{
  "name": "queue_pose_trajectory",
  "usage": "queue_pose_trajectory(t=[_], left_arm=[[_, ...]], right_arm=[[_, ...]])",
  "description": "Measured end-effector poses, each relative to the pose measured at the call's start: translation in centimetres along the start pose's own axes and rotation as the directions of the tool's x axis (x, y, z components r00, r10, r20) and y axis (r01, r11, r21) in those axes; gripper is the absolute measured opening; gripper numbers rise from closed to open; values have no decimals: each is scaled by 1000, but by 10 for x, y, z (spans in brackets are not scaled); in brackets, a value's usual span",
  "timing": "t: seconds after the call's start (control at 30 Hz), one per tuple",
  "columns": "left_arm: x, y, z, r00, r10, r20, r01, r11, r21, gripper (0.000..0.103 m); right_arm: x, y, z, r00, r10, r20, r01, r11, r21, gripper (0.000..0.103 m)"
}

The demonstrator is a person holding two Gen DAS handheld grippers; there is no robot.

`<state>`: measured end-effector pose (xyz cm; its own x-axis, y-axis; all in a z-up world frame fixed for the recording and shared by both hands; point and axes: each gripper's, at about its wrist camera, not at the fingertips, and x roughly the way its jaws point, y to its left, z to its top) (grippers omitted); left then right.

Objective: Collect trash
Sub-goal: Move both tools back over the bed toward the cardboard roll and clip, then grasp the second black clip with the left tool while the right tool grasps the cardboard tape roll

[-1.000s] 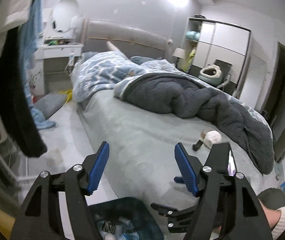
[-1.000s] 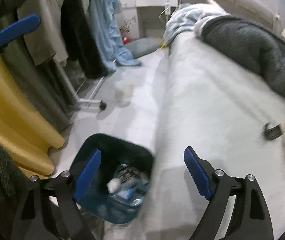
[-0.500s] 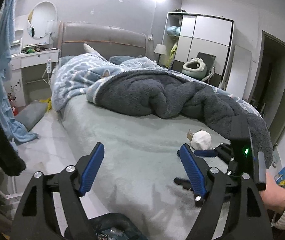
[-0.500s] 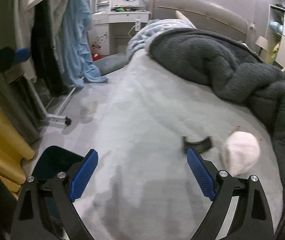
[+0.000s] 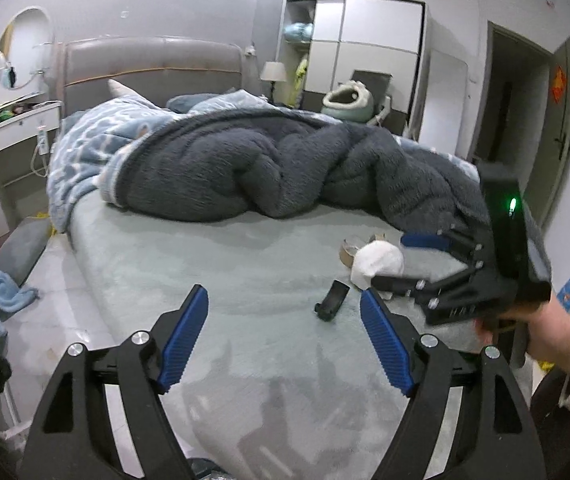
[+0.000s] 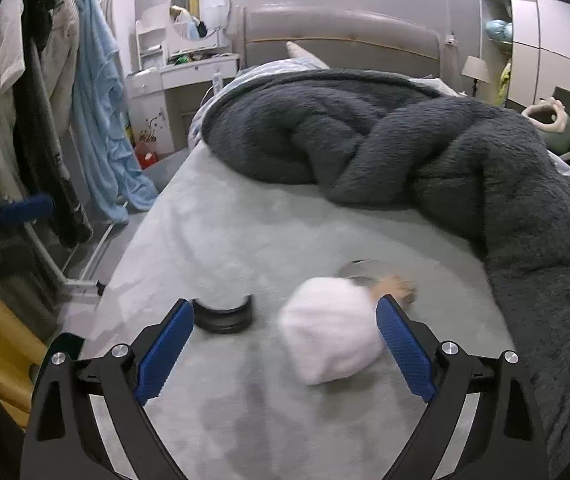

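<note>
Left wrist view: the left tool (image 5: pixel 285 332) hangs over the near part of the bed (image 5: pixel 213 264), its blue pads spread wide with nothing between them. Bare grey-green sheet fills the space ahead of it. A small black curved piece (image 5: pixel 331 302) lies on the sheet just inside the right pad. Beyond it sits a white crumpled wad (image 5: pixel 377 262), with a brown tape roll (image 5: pixel 347 250) touching its far side. The right tool (image 5: pixel 397 260), held in the person's hand (image 5: pixel 541 332), reaches in from the right with one finger on each side of the wad, spread apart. A heaped dark fleece blanket (image 5: pixel 285 168) closes off the far side of the sheet. The bed's left edge drops to a strip of pale floor (image 5: pixel 53 300).

Right wrist view: the right tool (image 6: pixel 285 344) is wide open and grips nothing. The white crumpled wad (image 6: pixel 333 328), blurred, lies between its pads, close against the right pad and well short of the left. The black curved piece (image 6: pixel 223 314) rests just beyond the tip of the left pad. The tape roll (image 6: pixel 365 270) is blurred behind the wad. The dark fleece blanket (image 6: pixel 405 144) curves around the far and right sides, leaving open sheet to the left up to the bed edge (image 6: pixel 133 240). Past that edge stands a clothes rack (image 6: pixel 45 100) hung with garments.
</note>
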<state>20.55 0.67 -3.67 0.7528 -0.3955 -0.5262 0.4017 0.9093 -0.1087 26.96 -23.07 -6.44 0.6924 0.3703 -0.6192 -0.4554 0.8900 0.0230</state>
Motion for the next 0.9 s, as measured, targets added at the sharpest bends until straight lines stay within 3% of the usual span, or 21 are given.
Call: queue_pose_trajectory(t=[0.2,0.33,0.57,0.67,0.9], left_arm=[[36,-8,-2,998,-42,-40,42,999,-11,79],[59,-7,-3,995,-80,-59,76,995,-62,76],[92,-18,-7,990,-105,-97,102,994,-40,71],[106,-23,-9,987,-114,-113,110,993,-37,67],[136,-25,-15,979,-123,-162,119,992,-32,56]], right_arm=[[5,-40,1,1000,-5,12,4,997,82,94],[6,-66,2,999,30,33,-35,985,167,94],[21,-100,-1,996,79,39,-88,951,296,93],[30,-107,-7,993,114,32,-118,935,333,81],[55,-113,-16,975,221,-3,-203,900,386,76]])
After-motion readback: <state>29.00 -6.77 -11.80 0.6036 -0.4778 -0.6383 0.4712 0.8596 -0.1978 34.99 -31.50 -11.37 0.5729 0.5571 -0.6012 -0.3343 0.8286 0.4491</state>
